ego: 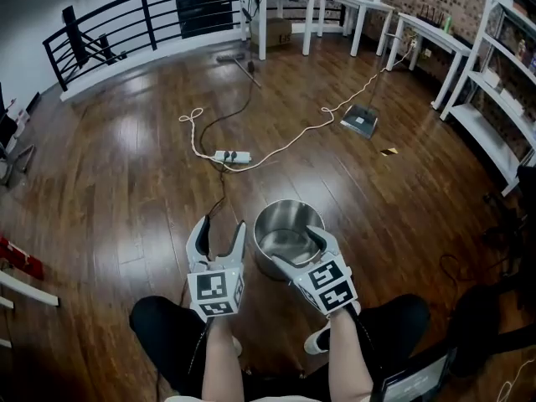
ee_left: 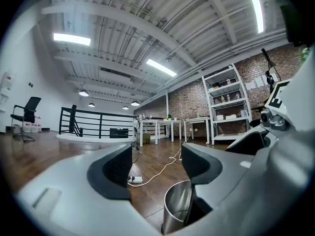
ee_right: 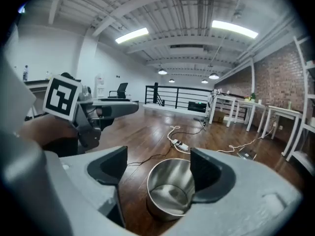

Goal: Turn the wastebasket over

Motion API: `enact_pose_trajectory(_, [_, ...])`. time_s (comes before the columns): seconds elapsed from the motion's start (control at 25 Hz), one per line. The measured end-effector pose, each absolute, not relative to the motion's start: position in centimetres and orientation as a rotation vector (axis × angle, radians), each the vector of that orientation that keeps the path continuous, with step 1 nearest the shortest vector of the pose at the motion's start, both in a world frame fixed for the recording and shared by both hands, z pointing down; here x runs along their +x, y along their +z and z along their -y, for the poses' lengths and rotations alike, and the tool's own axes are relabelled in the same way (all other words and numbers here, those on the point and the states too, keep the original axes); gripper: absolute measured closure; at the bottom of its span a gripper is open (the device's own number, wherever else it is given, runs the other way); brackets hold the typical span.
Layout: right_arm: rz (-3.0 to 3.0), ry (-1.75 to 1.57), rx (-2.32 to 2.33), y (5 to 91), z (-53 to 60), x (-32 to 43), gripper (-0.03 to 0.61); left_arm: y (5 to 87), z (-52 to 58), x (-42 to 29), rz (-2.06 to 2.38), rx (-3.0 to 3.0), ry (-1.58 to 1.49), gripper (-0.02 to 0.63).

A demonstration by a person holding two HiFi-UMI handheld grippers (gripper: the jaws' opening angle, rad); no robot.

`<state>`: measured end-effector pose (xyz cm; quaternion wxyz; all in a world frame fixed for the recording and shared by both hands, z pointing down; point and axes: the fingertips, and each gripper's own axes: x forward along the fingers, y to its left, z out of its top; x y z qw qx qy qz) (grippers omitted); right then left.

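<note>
The wastebasket (ego: 289, 237) stands upright on the wooden floor (ego: 126, 182), open mouth up, its shiny steel inside showing. It sits just beyond your knees (ego: 167, 329), a little right of the middle.

Your right gripper (ego: 303, 252) is at its near right side, tilted downward. In the right gripper view its jaws stand wide apart with the wastebasket (ee_right: 170, 193) seen between them. The right jaw overlaps the right side of the rim; I cannot tell whether it touches. The left jaw is clear of the metal, so nothing is clamped.

Your left gripper (ego: 221, 229) hangs just left of the wastebasket, held level. In the left gripper view its jaws are also apart, with only floor between them. The wastebasket (ee_left: 178, 208) shows low down beside the right jaw, outside the gap.

Farther off on the floor lies a white power strip (ego: 232, 156), with a pale cable (ego: 293, 141) running right toward a flat square device (ego: 359, 121). At the far end stand white tables (ego: 285, 7) and a black railing (ego: 142, 15). White shelving (ego: 502, 99) lines the brick wall on the right.
</note>
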<state>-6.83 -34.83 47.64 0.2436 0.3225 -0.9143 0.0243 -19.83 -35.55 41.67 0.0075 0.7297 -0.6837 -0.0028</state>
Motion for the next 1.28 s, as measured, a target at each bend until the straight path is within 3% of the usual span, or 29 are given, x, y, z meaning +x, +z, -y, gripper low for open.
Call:
enact_pose_trajectory(0.44, [2.242,0.124,0.585,62.8,38.1,-14.5,0.263,46.3,38.7,-22.4,2.116,2.176,0.066,0.276])
enact_pose_trajectory(0.68, [2.18,0.215,0.538,66.7,38.3,-15.5,0.294,48.1,38.9,-22.5,2.103,2.119,0.139,0.276])
enact_pose_trajectory(0.88, [2.138,0.217,0.533,68.7,38.5,-16.7,0.376,47.5,39.0,-23.6,2.126,2.101,0.135,0.276])
enact_pose_trajectory(1.0, [2.14,0.243,0.553,69.0,39.5,-16.7,0.497,47.3,39.4,-23.5,2.114,2.098,0.134,0.276])
enact_pose_trajectory(1.28, [2.186,0.443,0.599,69.0,38.2,-15.5,0.531,47.8,38.9,-24.1,2.117,2.076,0.135,0.276])
